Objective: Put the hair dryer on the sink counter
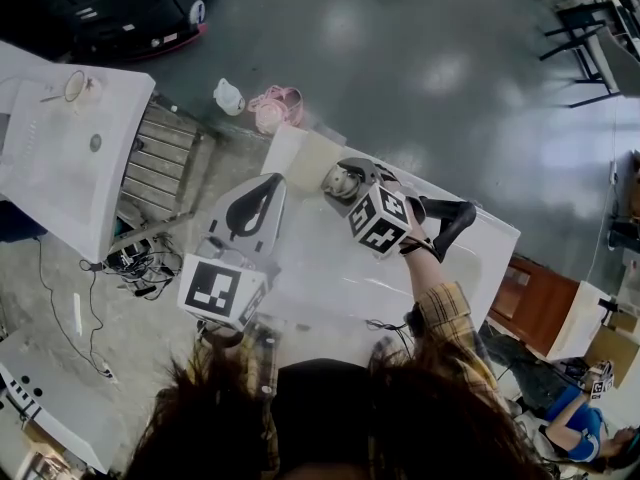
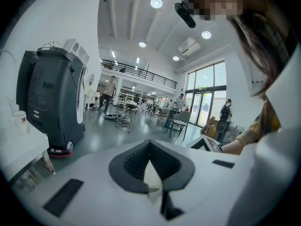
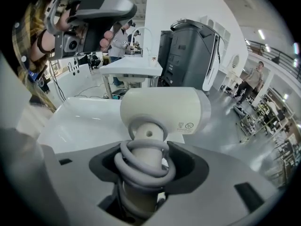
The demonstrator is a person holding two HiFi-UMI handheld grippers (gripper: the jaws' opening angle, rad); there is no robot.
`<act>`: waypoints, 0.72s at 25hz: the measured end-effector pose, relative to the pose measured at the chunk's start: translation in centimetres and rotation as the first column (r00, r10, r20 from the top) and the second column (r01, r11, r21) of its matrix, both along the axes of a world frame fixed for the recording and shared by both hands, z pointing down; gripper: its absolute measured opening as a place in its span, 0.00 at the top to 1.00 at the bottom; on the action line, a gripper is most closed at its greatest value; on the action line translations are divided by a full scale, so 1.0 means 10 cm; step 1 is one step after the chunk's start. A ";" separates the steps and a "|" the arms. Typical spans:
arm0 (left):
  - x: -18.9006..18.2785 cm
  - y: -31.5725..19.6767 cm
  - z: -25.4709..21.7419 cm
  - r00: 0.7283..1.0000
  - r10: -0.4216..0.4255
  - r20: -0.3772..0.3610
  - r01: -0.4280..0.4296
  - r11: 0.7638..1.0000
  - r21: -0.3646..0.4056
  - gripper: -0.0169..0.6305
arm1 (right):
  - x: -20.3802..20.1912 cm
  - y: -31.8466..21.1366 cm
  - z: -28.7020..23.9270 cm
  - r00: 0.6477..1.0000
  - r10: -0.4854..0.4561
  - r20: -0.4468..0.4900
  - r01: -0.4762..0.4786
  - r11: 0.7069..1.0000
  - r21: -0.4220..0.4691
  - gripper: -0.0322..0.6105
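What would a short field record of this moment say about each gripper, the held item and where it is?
left gripper: jaws together, nothing between them
right gripper: shut on the handle of the hair dryer
cord: coiled round the handle, inside the grip
position: hair dryer held in the air over a white basin
task state: hair dryer not yet set down

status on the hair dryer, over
Left gripper shut, empty. Right gripper shut on white hair dryer, grey cord coiled round handle. Dryer above white counter, not set down.
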State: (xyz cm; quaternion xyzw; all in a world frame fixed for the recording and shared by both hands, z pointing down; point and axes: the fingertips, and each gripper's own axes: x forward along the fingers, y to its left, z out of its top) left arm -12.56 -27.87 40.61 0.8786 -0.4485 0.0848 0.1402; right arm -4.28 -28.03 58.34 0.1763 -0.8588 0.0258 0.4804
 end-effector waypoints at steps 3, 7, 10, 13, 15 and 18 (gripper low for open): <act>-0.01 0.00 0.01 1.000 -0.004 0.002 0.004 1.000 -0.002 0.95 | 0.06 0.02 0.06 1.000 -0.007 -0.020 0.007 1.000 -0.003 0.55; 0.02 0.00 0.01 1.000 -0.005 0.005 0.005 1.000 -0.002 0.95 | 0.14 0.03 0.13 0.998 -0.017 -0.053 0.017 1.000 -0.003 0.55; 0.03 -0.01 0.01 1.000 -0.005 0.005 0.005 1.000 -0.004 0.95 | 0.16 0.04 0.15 0.999 -0.012 -0.045 0.011 1.000 -0.014 0.55; 0.03 -0.01 0.01 1.000 -0.004 0.004 0.004 1.000 -0.003 0.95 | 0.17 0.04 0.19 0.999 -0.007 -0.034 0.007 1.000 -0.023 0.55; 0.03 -0.01 0.01 1.000 -0.004 0.003 0.004 1.000 -0.002 0.95 | 0.18 0.04 0.19 1.000 0.000 -0.022 -0.001 1.000 -0.031 0.55; 0.03 0.00 0.00 1.000 -0.003 0.002 0.003 1.000 -0.001 0.95 | 0.18 0.04 0.19 1.000 0.004 -0.012 -0.004 0.999 -0.037 0.55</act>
